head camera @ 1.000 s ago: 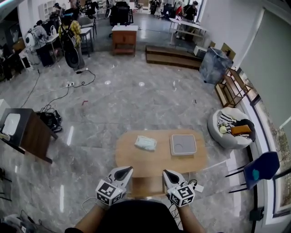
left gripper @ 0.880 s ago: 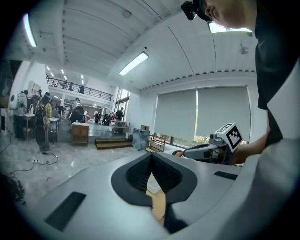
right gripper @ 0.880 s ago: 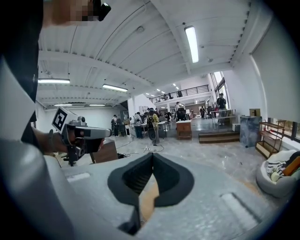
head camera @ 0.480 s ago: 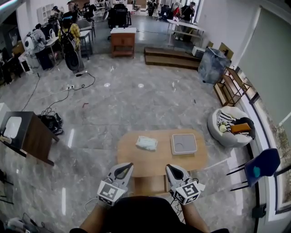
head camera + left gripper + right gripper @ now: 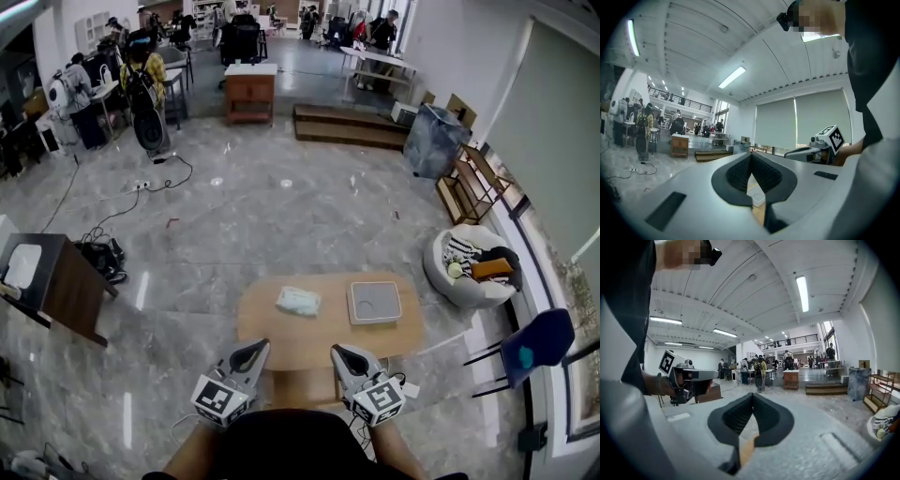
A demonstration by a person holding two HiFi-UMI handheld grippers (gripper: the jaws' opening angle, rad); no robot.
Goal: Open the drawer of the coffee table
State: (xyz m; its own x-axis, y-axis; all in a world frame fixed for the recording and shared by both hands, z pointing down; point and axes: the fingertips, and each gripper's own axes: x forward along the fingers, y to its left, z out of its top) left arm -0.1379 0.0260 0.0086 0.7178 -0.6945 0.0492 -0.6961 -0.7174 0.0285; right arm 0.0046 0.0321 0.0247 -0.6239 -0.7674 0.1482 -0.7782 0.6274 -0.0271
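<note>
Head view, looking down: the low wooden counter (image 5: 328,330) sits right ahead, a crumpled white cloth (image 5: 298,301) and a grey square box (image 5: 374,302) on top, and a wooden panel (image 5: 300,382) under its near edge, though whether that is the drawer I cannot tell. The left gripper (image 5: 251,352) and right gripper (image 5: 341,357) hover either side of that panel, touching nothing. Switch to the gripper views and the counter shrinks to a tan sliver (image 5: 758,213) under the jaws, but they settle the grip: left gripper (image 5: 751,161) pressed together, empty; right gripper (image 5: 753,400) likewise. The only print is the black-and-white marker cube (image 5: 833,136).
</note>
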